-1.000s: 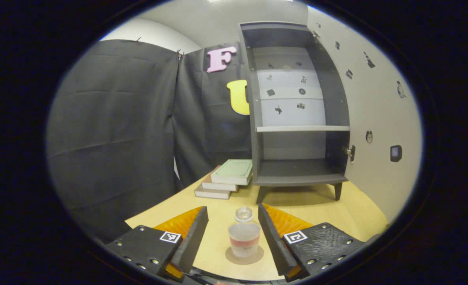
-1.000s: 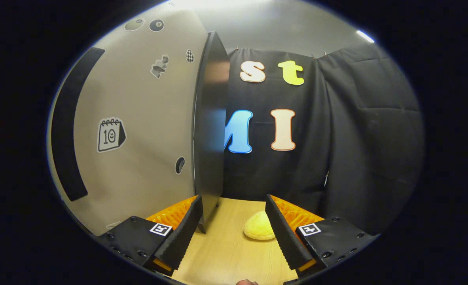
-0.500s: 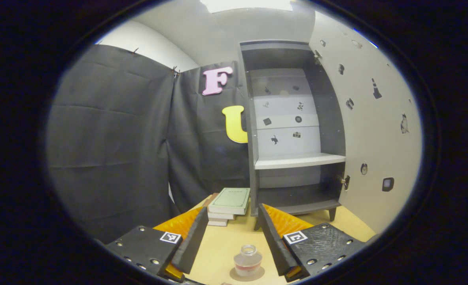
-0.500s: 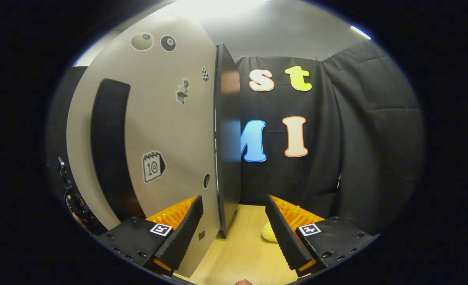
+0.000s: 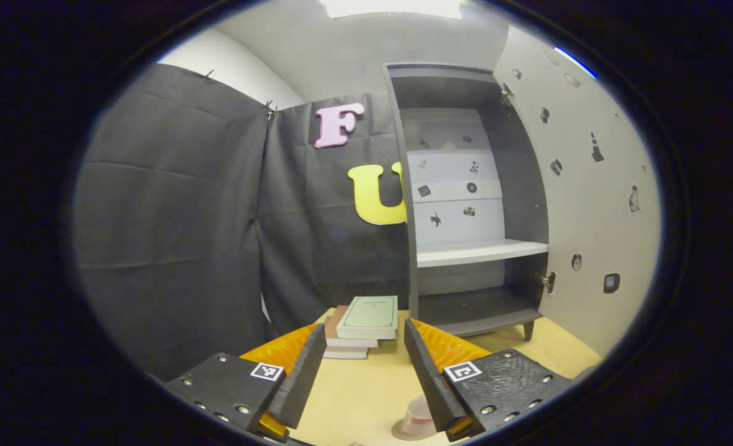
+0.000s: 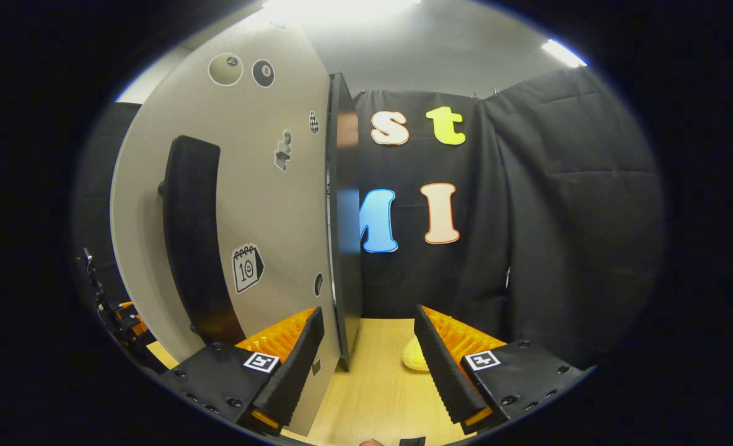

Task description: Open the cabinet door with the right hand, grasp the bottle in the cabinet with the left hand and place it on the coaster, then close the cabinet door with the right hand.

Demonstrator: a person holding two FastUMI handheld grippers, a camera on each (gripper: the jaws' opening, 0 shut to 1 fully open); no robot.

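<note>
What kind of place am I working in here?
Most likely a staged recording booth, not a real home: black cloth walls, a small sticker-covered cabinet standing on a wooden table, and stacked books as props.

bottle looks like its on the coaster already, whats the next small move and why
Probably swing the right gripper against the cabinet door and push it shut. The bottle sits on the coaster, the left gripper is open and empty, and the cabinet stands wide open.
</note>
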